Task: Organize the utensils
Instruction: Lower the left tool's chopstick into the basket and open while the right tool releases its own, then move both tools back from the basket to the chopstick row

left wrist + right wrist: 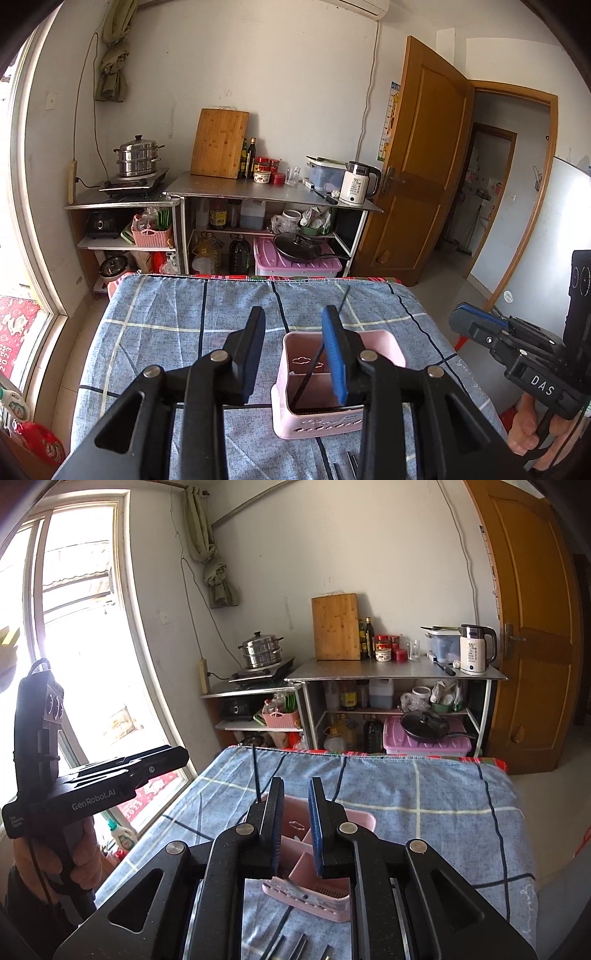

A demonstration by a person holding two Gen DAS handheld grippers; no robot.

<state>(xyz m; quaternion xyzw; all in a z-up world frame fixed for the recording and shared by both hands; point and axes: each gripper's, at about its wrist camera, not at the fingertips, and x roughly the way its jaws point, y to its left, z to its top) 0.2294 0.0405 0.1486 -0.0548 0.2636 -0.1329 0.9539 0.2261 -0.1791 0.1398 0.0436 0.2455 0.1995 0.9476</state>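
Note:
A pink utensil holder (301, 373) stands on the blue checked tablecloth (184, 325); it also shows in the right wrist view (295, 829). A thin black chopstick (314, 365) leans inside it, its top poking up (255, 771). My left gripper (293, 325) is open and empty, hovering above the holder's left side. My right gripper (295, 794) is open and empty, above the holder. Several dark utensil ends (349, 467) lie on the cloth in front of the holder, also in the right wrist view (295, 947).
Beyond the table's far edge stand metal kitchen shelves (273, 192) with a cutting board (219, 144), kettle (356, 182), steamer pot (138, 157) and a pan. A window is at the left, a wooden door (417, 166) at the right.

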